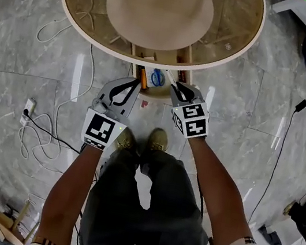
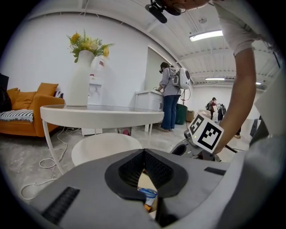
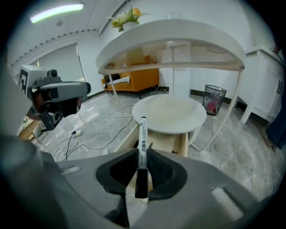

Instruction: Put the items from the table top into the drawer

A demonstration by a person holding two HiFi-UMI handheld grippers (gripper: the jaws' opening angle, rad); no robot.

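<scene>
Right gripper (image 3: 142, 166): clenched on a marker (image 3: 142, 143), its ribbed black pads pressing both sides of the barrel.
Marker: slim white barrel with dark print and a black end sunk between the pads; it sticks out past the jaws, held just over the front right corner of the open drawer (image 3: 182, 144), not in it.
Left gripper (image 2: 144, 154): jaws closed tip to tip, grasping nothing; grey shell, black meshed pads.
Drawer: shallow, pale wood walls, pulled out from under the desk (image 1: 240, 40).
Head view only: both grippers side by side at the drawer's front, and inside it a blue-and-white item (image 1: 158, 78) next to an orange one (image 1: 144, 78).
Gripper views only: how each pair of jaws stands; the left one also shows a tall white vase (image 2: 80, 80) of yellow flowers on the desk.
Desk: round, clear top with a cream rim, plus a round beige shelf (image 1: 159, 11) beneath.
Floor (image 1: 22, 66): glossy grey marbled tile with loose white and black cables (image 1: 39, 134).
</scene>
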